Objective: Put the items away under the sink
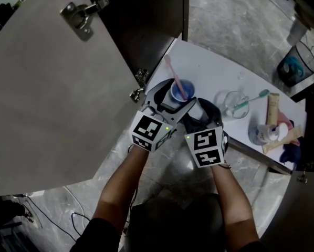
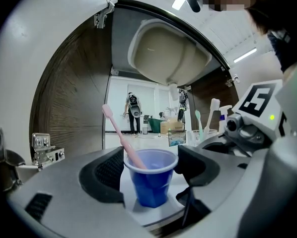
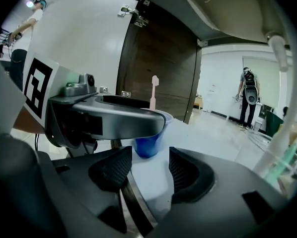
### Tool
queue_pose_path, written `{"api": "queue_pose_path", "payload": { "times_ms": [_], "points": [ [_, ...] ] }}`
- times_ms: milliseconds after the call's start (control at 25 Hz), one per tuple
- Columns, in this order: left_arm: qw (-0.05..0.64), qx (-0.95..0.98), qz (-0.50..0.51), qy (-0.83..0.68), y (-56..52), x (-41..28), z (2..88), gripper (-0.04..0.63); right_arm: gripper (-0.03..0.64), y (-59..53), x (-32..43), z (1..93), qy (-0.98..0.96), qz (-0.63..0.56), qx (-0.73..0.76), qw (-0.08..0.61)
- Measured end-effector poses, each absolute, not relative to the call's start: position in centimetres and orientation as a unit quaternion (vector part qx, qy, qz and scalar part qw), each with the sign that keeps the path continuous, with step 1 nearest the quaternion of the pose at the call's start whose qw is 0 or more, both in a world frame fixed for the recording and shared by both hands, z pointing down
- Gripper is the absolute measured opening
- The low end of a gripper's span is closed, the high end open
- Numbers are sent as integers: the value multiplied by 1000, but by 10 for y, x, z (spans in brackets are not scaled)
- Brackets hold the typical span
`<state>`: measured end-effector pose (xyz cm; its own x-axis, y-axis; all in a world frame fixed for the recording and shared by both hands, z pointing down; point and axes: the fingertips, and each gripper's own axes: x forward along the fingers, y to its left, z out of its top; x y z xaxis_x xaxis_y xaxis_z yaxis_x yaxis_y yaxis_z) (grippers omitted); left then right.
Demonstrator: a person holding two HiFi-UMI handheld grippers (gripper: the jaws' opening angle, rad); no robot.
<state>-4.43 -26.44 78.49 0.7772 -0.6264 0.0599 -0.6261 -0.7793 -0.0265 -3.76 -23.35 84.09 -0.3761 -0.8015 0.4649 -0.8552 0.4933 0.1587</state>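
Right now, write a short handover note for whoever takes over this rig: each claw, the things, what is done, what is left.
Left claw: closed against the blue cup, which holds a pink toothbrush and stands on the white cabinet floor under the sink.
Right claw: open, empty, close beside the left.
Done: clear glass with green toothbrush and a tube already lie further right on that floor.
Left: probably release the cup and back both claws out.
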Motion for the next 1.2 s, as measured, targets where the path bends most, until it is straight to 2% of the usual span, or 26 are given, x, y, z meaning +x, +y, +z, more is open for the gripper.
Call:
{"api": "queue_pose_path", "payload": {
  "times_ms": [240,1200],
  "points": [
    [5,-939,-32,343,-264,-46,788,333,232,-226,-27,833,-822,70,523,216],
    [-20,-932,-63,355,-266,-48,799,351,232,-219,-28,836,-830,84,509,212]
  ]
}}
